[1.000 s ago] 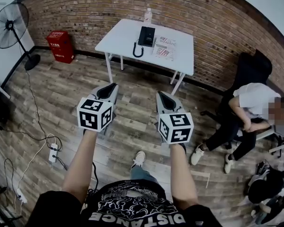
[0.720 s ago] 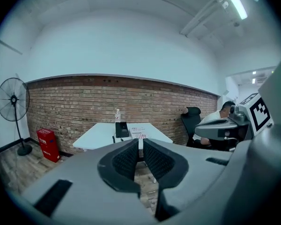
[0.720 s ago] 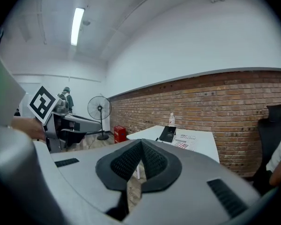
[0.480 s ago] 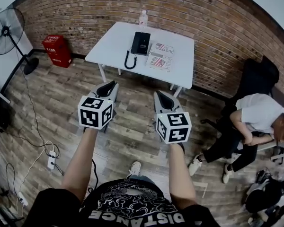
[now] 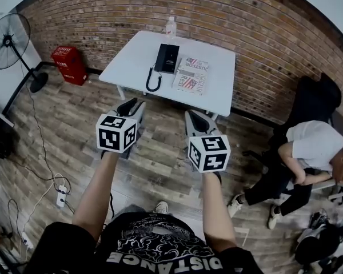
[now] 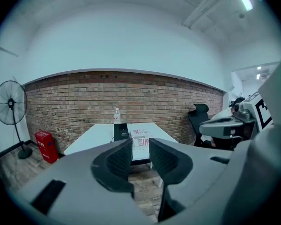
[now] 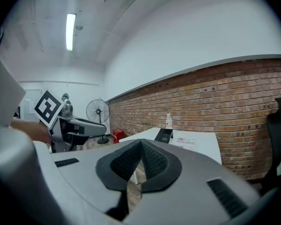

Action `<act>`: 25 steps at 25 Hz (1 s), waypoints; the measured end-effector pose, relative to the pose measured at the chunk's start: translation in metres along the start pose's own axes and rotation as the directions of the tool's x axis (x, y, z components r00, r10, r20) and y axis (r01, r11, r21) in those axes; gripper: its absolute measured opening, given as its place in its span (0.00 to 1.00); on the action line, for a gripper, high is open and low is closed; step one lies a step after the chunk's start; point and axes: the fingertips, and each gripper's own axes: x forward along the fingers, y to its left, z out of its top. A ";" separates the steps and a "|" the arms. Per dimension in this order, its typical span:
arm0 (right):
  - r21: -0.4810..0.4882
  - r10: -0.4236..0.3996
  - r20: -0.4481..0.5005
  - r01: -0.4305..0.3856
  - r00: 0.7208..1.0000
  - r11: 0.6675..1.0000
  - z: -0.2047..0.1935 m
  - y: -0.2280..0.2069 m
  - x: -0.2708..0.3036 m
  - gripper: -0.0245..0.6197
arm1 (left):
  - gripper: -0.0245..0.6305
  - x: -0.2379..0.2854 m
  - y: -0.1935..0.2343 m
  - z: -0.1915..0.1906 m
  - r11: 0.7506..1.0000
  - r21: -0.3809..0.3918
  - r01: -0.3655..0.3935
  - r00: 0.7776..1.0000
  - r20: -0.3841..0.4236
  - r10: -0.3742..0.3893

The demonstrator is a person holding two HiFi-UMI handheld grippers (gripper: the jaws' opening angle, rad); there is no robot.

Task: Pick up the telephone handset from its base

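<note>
In the head view, the telephone [image 5: 167,57] is a flat black rectangle on the white table [image 5: 137,53] at the upper middle of the frame. Its handset cannot be told apart from the base at this size. A black coiled cord [image 5: 152,80] loops from its lower edge toward the table's near edge. A printed sheet [image 5: 190,77] lies just to the right of the telephone, and a clear bottle [image 5: 170,26] stands above it by the brick wall. The left gripper [image 5: 132,105] and right gripper [image 5: 192,118] hang over the wooden floor at mid-frame, well apart from the table. A fan [image 5: 9,39] and a red box [image 5: 67,63] are at the upper left. A seated person [image 5: 308,150] is at the right edge.

In the left gripper view, the left gripper [image 6: 140,148] has its jaws apart and opening, with nothing between them. Above the jaws, at mid-frame, the telephone [image 6: 121,131] shows as a dark upright-looking slab on the table [image 6: 91,136], with the bottle [image 6: 116,115] behind it.

In the right gripper view, the right gripper [image 7: 141,145] has its ribbed pads closed together, empty. The telephone [image 7: 163,135] lies dark and flat on the table [image 7: 203,144] just right of centre, with the bottle [image 7: 168,121] above it.
</note>
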 end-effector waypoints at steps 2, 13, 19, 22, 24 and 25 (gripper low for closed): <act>-0.004 -0.001 -0.004 0.001 1.000 1.000 -0.001 -0.005 0.004 0.04 | 0.19 0.007 0.002 0.001 1.000 -0.003 -0.003 1.000 0.003 0.003; -0.040 -0.023 -0.016 0.022 1.000 0.999 0.004 -0.032 0.049 0.04 | 0.24 0.060 0.028 0.011 0.999 -0.039 0.034 0.999 0.028 -0.033; -0.042 -0.045 -0.020 0.044 0.999 0.998 0.012 -0.045 0.101 0.04 | 0.26 0.108 0.063 0.015 0.995 -0.054 0.087 0.996 0.010 -0.086; -0.042 -0.055 -0.029 0.054 0.998 0.998 0.018 -0.051 0.134 0.04 | 0.27 0.138 0.083 0.019 0.990 -0.064 0.126 0.992 -0.007 -0.126; -0.041 -0.065 -0.035 0.063 0.997 0.997 0.023 -0.056 0.158 0.04 | 0.27 0.160 0.098 0.022 0.986 -0.068 0.152 0.988 -0.020 -0.154; -0.039 -0.071 -0.038 0.070 0.997 0.997 0.025 -0.059 0.170 0.04 | 0.27 0.171 0.105 0.024 0.984 -0.069 0.167 0.985 -0.028 -0.169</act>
